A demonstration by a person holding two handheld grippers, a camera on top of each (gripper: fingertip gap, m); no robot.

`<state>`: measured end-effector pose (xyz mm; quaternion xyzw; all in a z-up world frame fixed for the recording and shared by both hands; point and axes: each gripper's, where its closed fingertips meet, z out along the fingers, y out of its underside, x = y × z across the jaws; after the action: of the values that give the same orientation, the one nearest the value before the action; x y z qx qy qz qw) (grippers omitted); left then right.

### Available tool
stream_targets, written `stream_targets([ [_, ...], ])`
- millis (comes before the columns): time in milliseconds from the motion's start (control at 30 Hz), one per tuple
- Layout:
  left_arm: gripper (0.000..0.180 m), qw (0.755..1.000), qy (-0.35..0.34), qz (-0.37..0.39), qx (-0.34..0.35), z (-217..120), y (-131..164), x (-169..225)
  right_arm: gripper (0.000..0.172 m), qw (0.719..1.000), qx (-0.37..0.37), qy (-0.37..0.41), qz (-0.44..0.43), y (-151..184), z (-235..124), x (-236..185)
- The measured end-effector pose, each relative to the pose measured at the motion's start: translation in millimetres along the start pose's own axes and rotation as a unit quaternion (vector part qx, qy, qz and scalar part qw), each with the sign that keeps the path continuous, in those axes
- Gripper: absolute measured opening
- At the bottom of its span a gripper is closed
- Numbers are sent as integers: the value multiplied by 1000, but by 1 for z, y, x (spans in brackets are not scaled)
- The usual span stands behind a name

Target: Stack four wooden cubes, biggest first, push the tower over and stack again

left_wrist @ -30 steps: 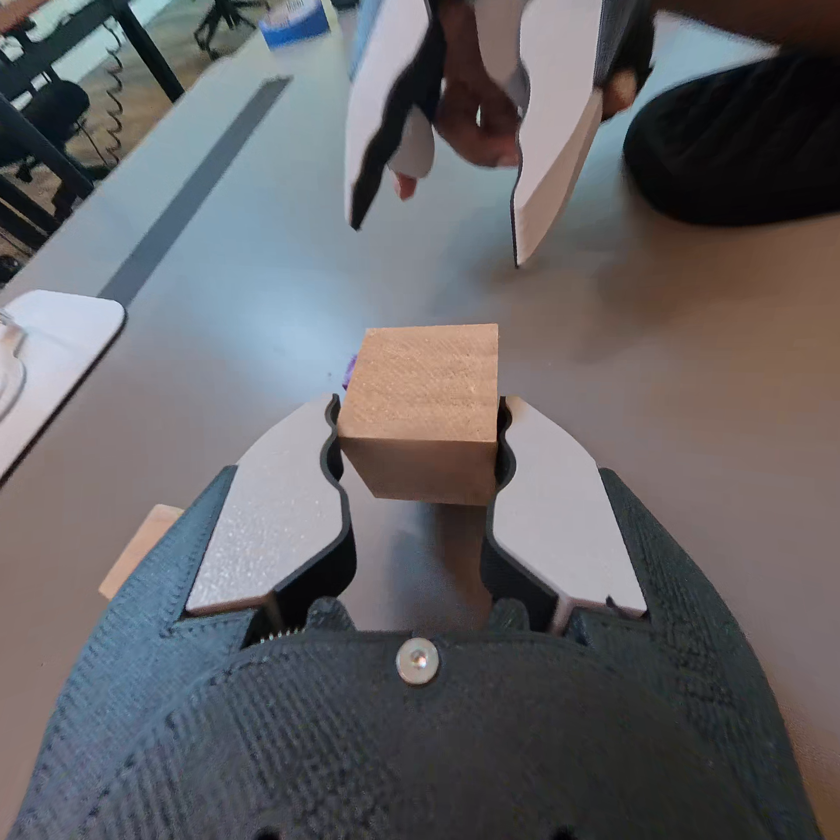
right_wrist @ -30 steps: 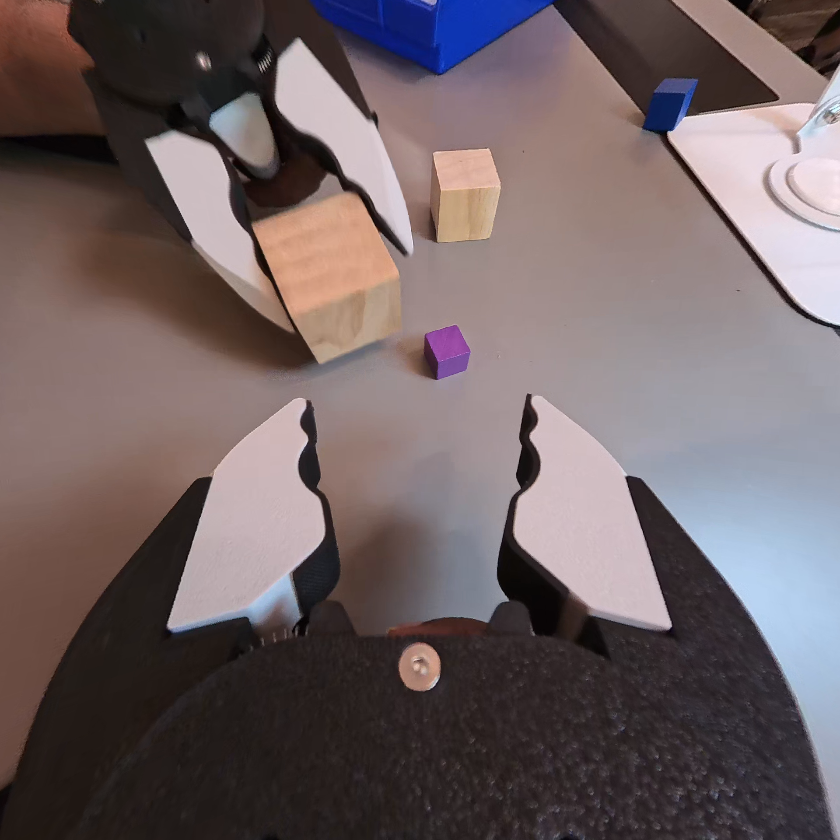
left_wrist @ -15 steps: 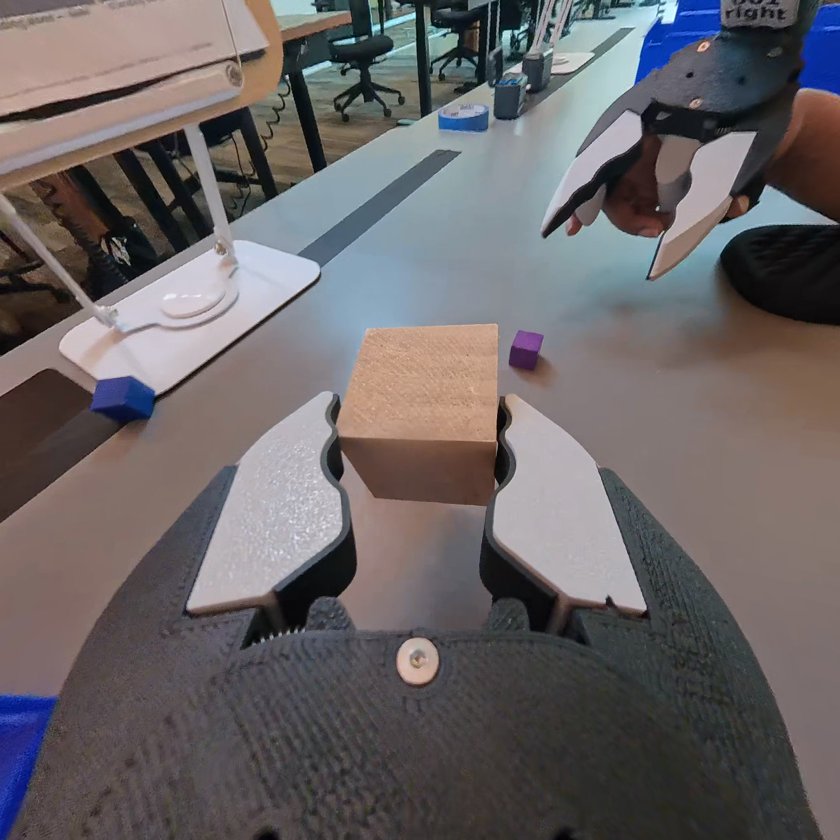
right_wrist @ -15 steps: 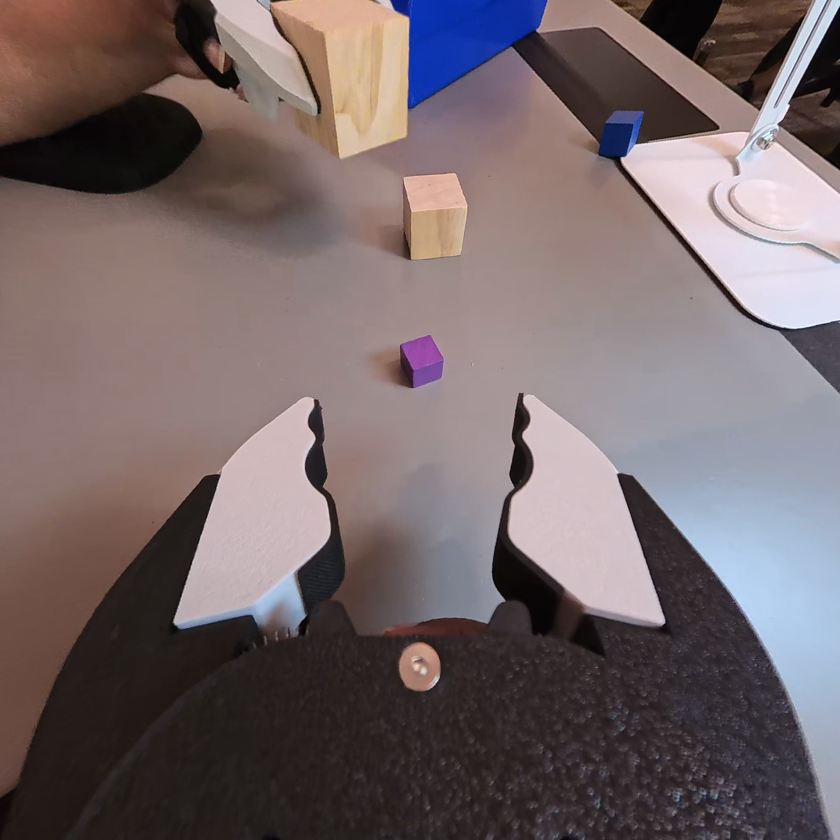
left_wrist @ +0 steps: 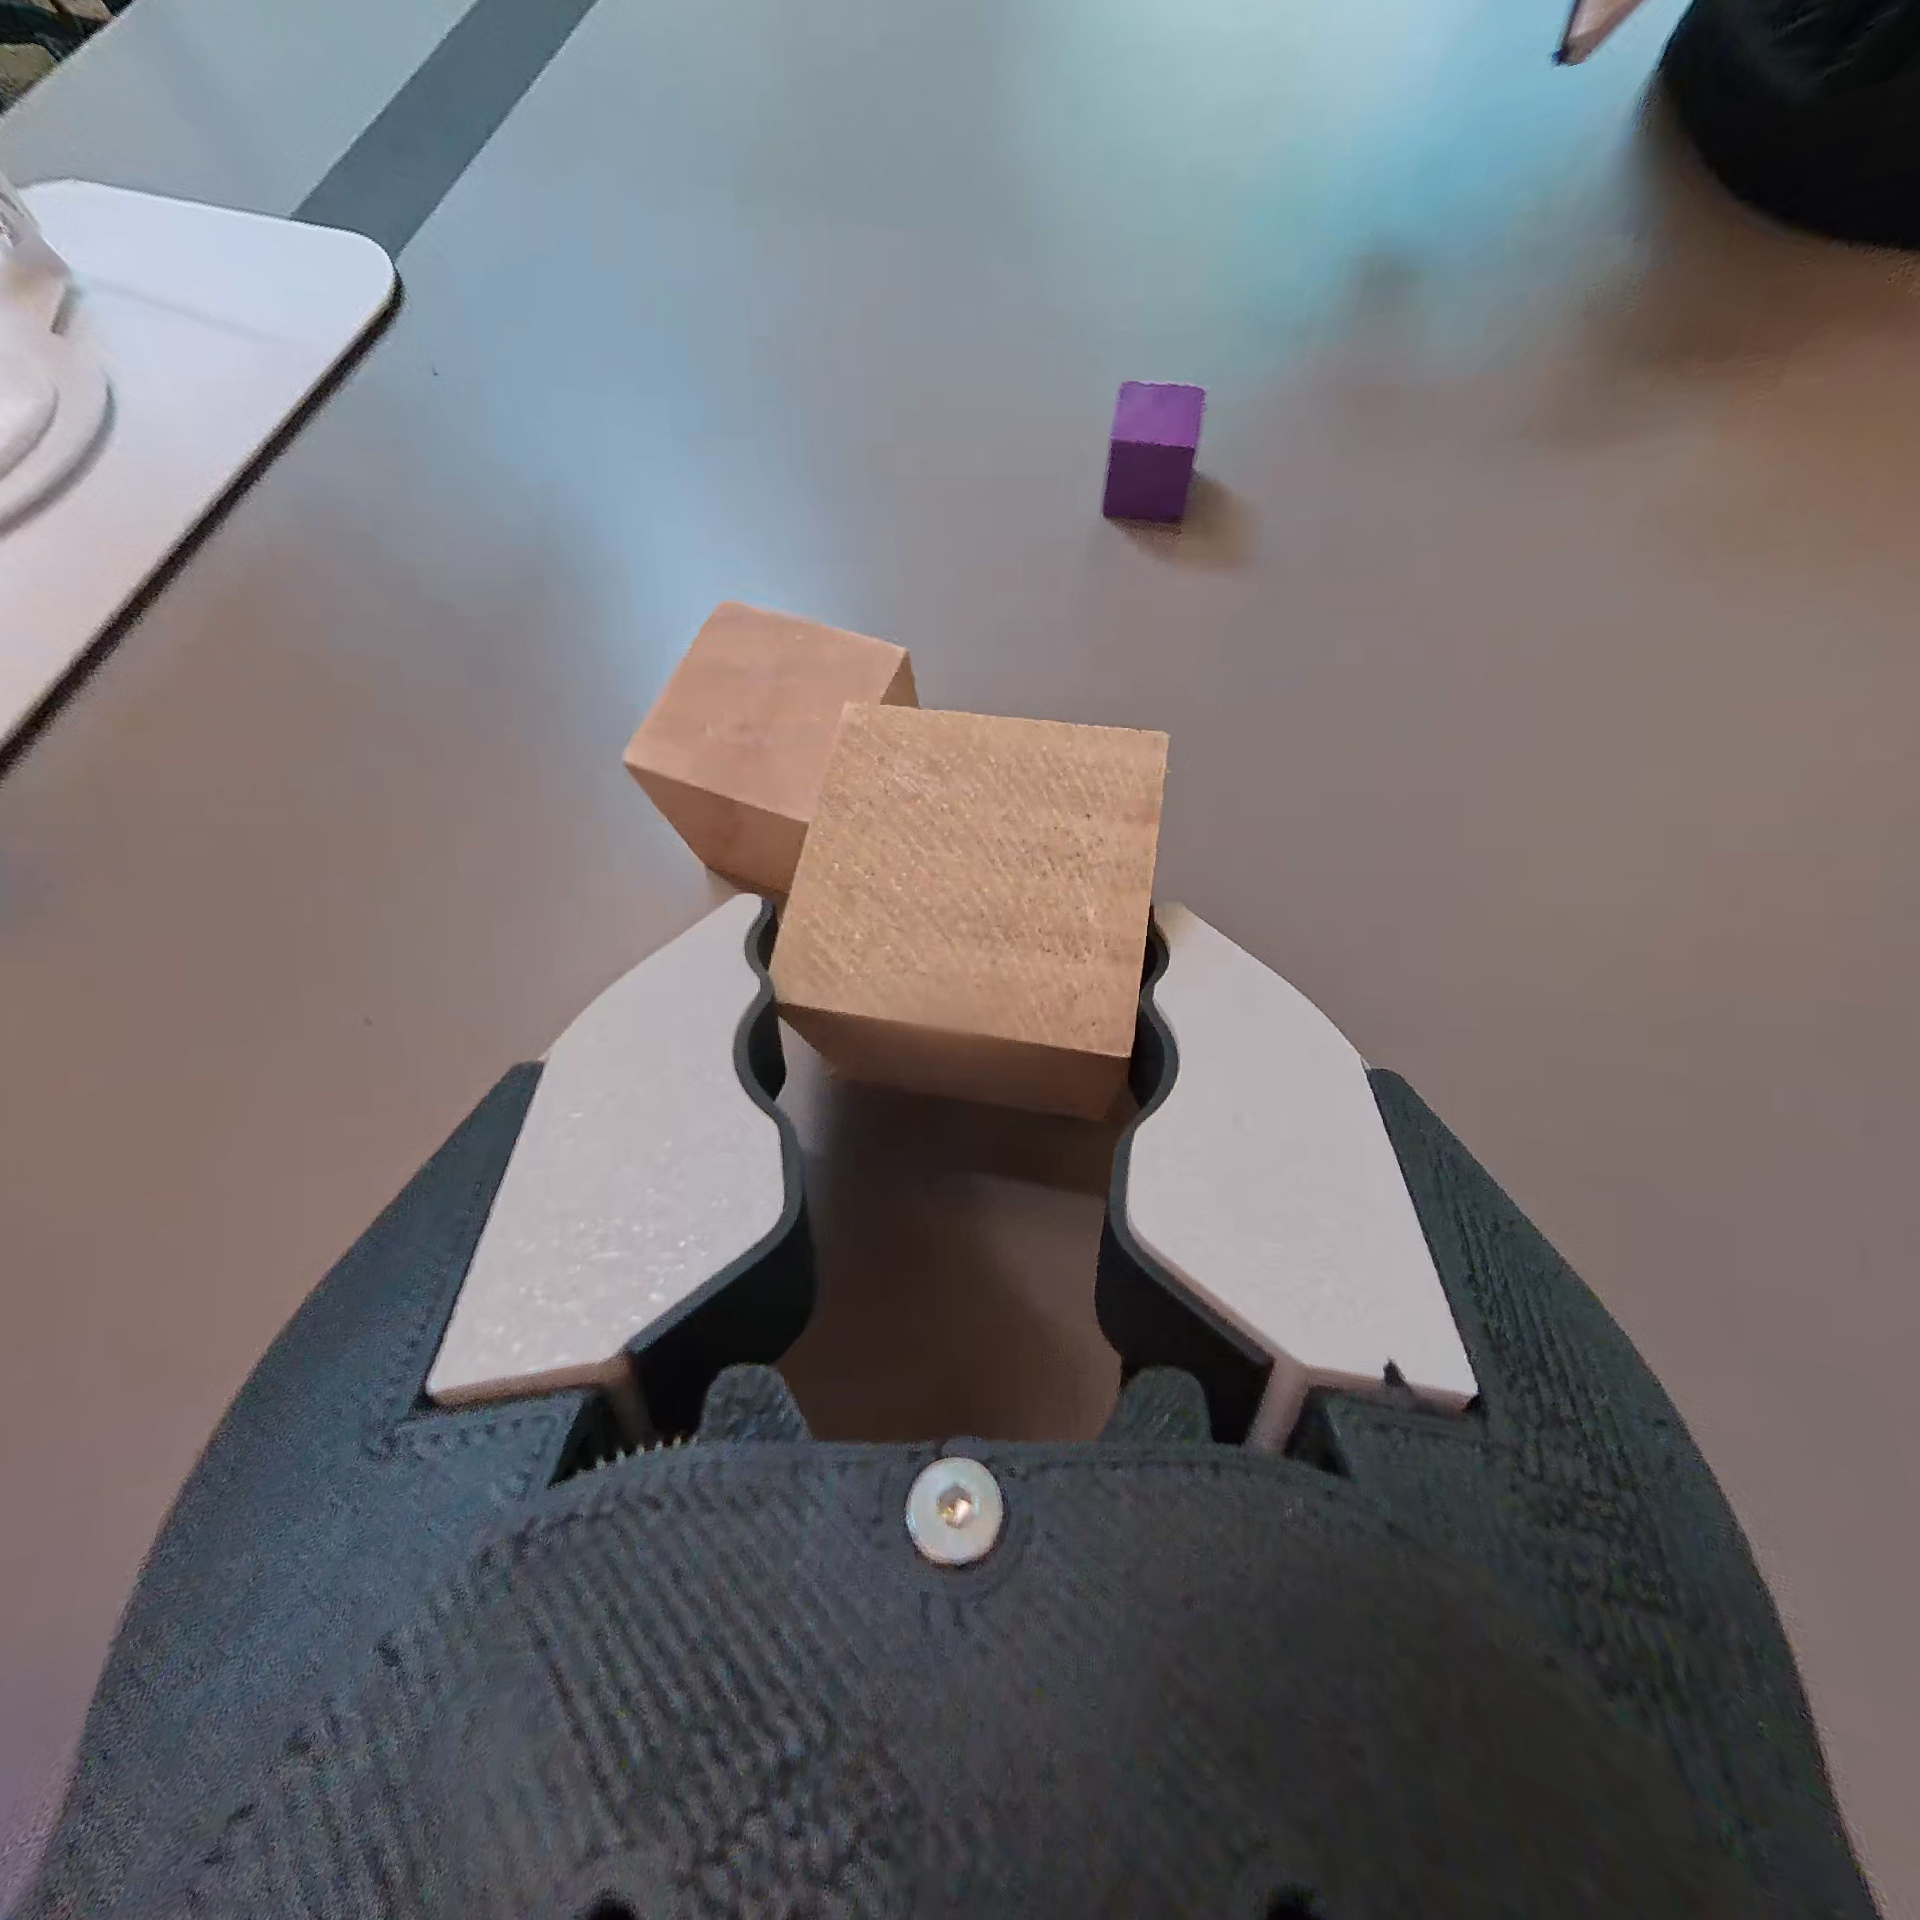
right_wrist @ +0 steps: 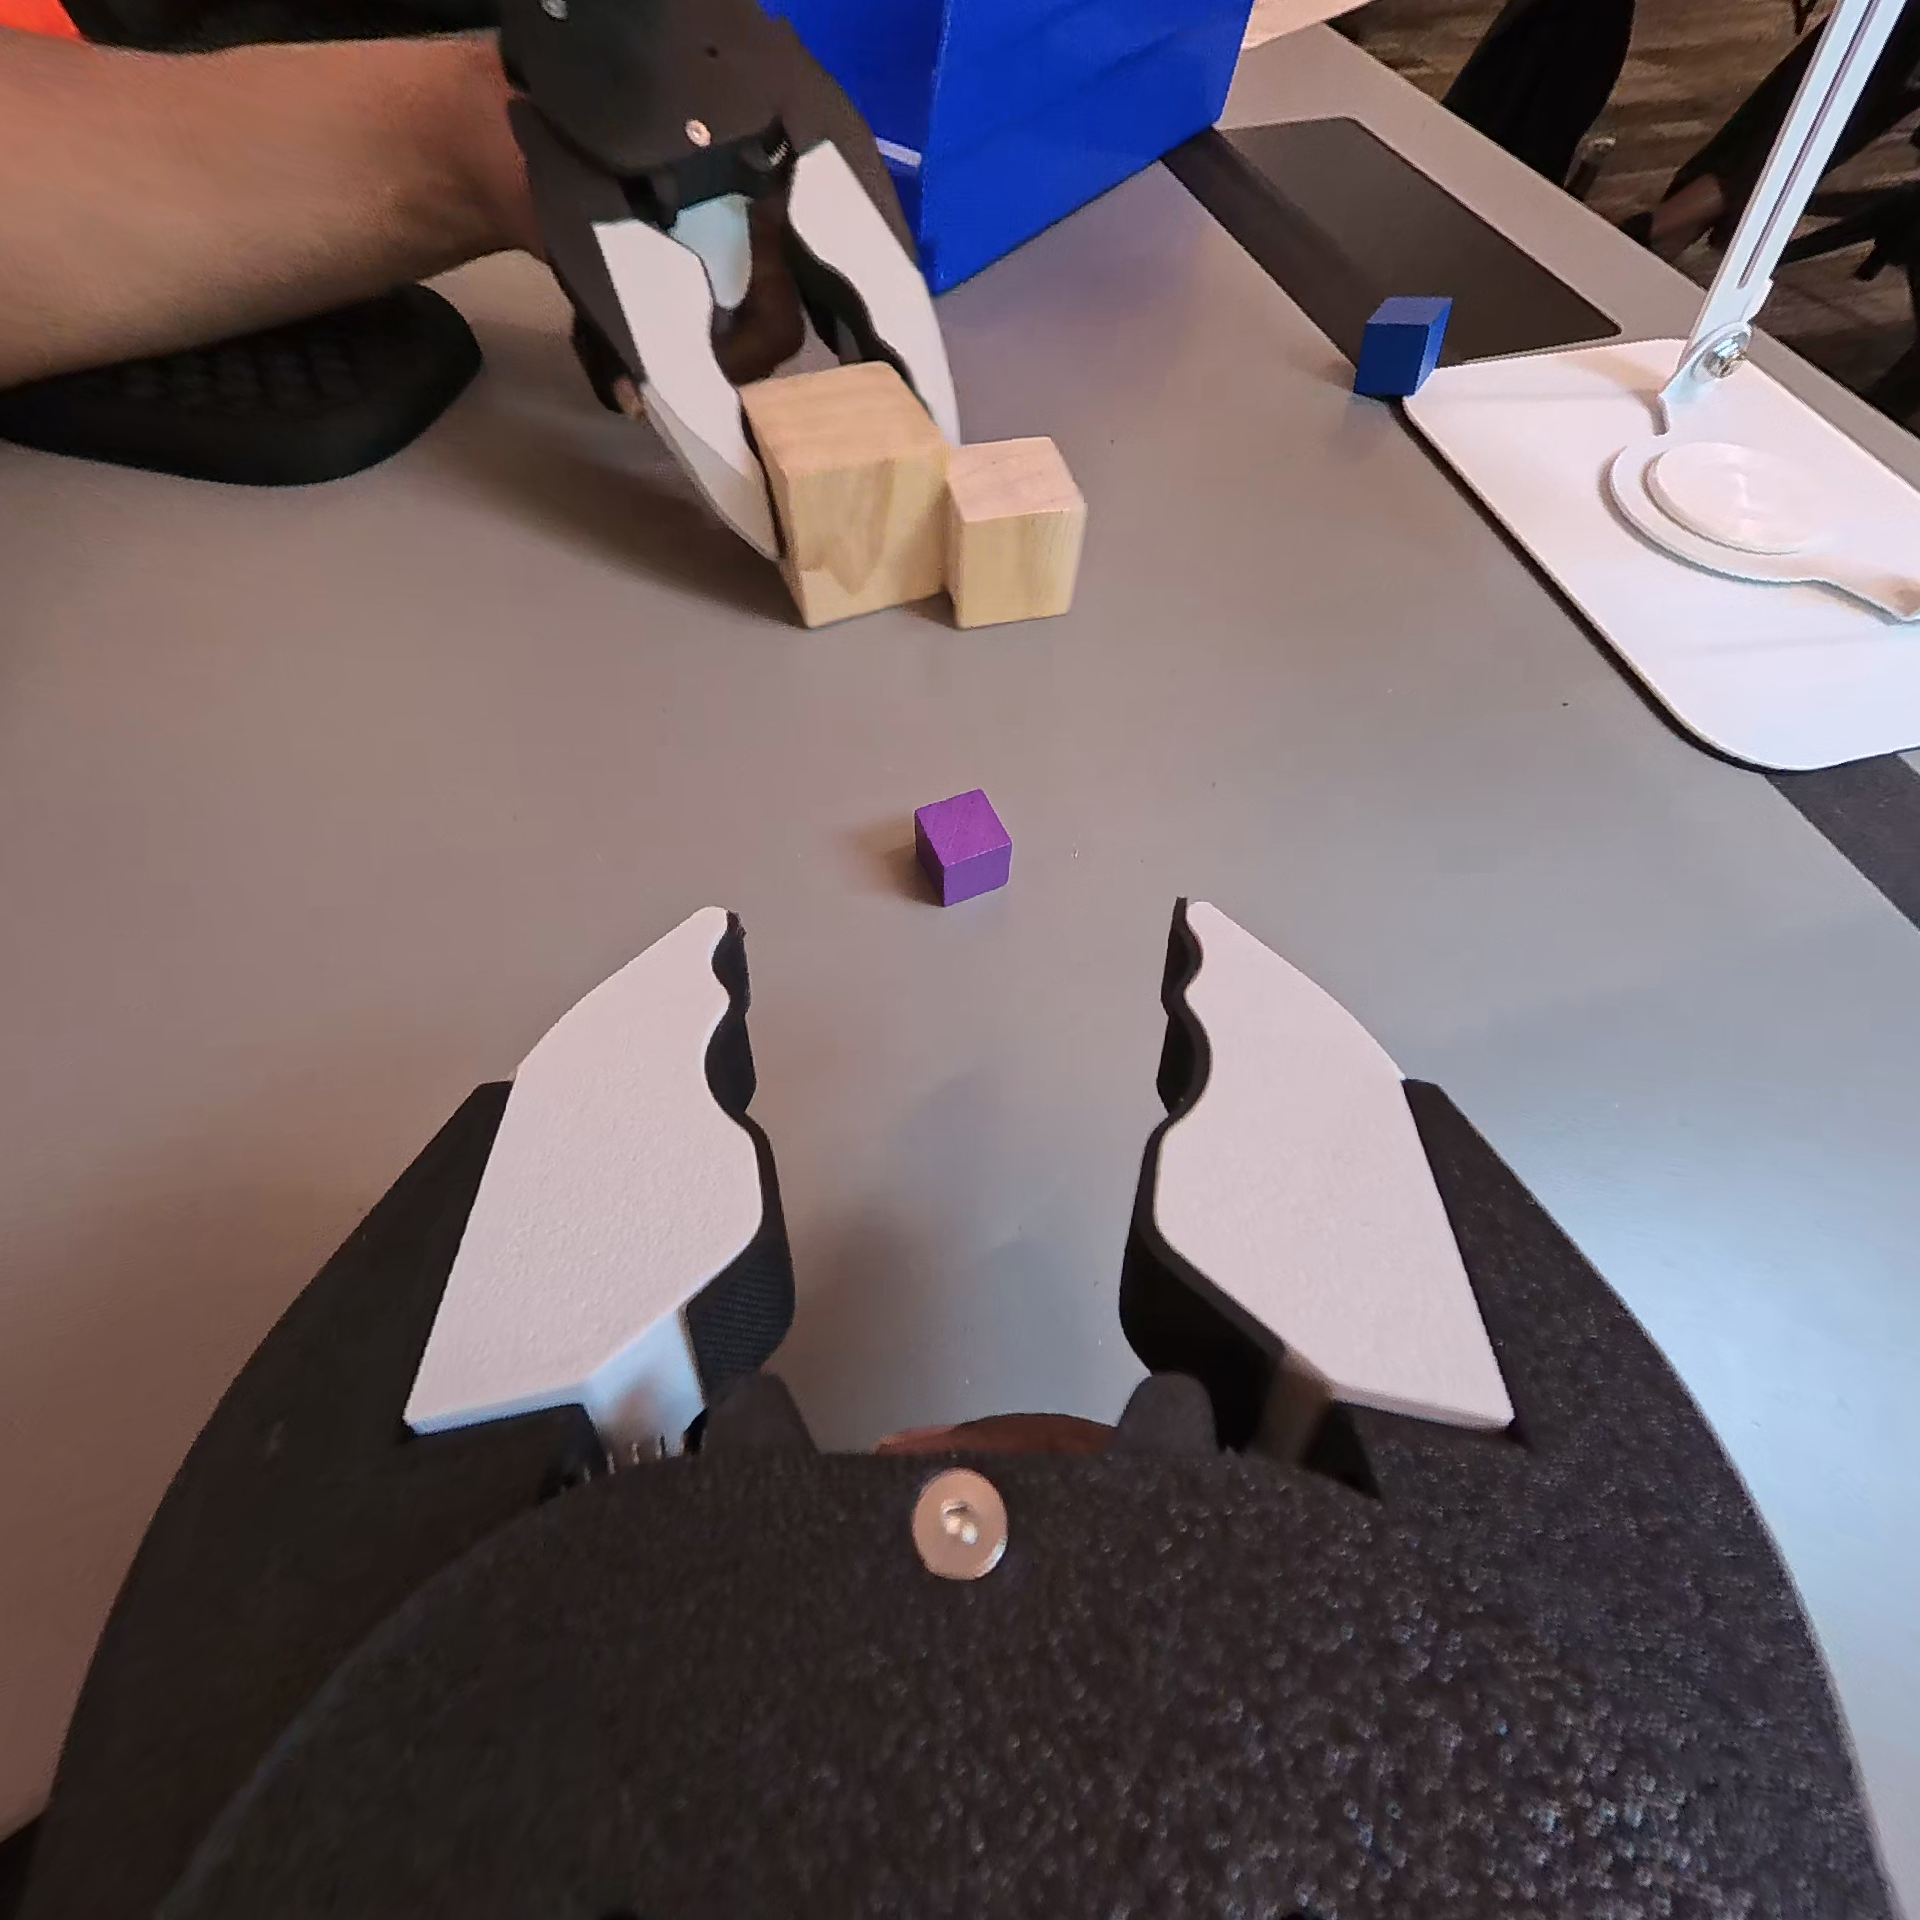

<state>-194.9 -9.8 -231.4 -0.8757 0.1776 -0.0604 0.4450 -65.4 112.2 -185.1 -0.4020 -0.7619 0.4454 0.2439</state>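
On the left, the left tongs (left_wrist: 961, 925) are closed on the big wooden block (left_wrist: 971, 894), with a pad pressed on each side. In the right wrist view this block sits low on the gray surface (right_wrist: 416, 779), right beside the medium wooden block (right_wrist: 1013, 530); they look like they touch, but I cannot tell if the big block is all the way down or a bit tilted.

I think the step now is setting the biggest block down as the bottom of the tower. To do it well, put it flat, with a little room from its neighbor, then open the tongs slowly so it does not twist.

In the middle, the little purple block (right_wrist: 961, 847) sits alone. The right tongs (right_wrist: 956, 935) are wide open with nothing in them, just short of that block and pointing at it.

Farther right, the blue block (right_wrist: 1403, 343) rests by a white stand base (right_wrist: 1662, 623).

The bottom of the big block is hidden in the left wrist view. The blue box (right_wrist: 1039, 125) behind is cut off at the top.
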Motion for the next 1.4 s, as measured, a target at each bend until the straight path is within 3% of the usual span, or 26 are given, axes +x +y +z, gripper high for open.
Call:
stream_targets([
  [333, 66, 1000, -20, 23, 6, 49, -34, -33, 74, 1000, 1, -2, 7, 2, 1, 1],
  [500, 67, 999, -32, 44, -2, 45, -28, -33, 73, 1000, 1, -6, 6, 2, 2, -1],
  [667, 66, 998, 31, 60, -13, 27, -15, -15, 73, 1000, -1, -8, 4, 3, 2, -2],
  [833, 66, 998, 37, 46, 5, 20, -12, -13, 73, 1000, 2, -13, 7, 2, 3, -3],
  [1400, 66, 996, 41, 81, 9, 52, -37, 10, 73, 1000, -7, -24, 9, 7, 11, -8],
])
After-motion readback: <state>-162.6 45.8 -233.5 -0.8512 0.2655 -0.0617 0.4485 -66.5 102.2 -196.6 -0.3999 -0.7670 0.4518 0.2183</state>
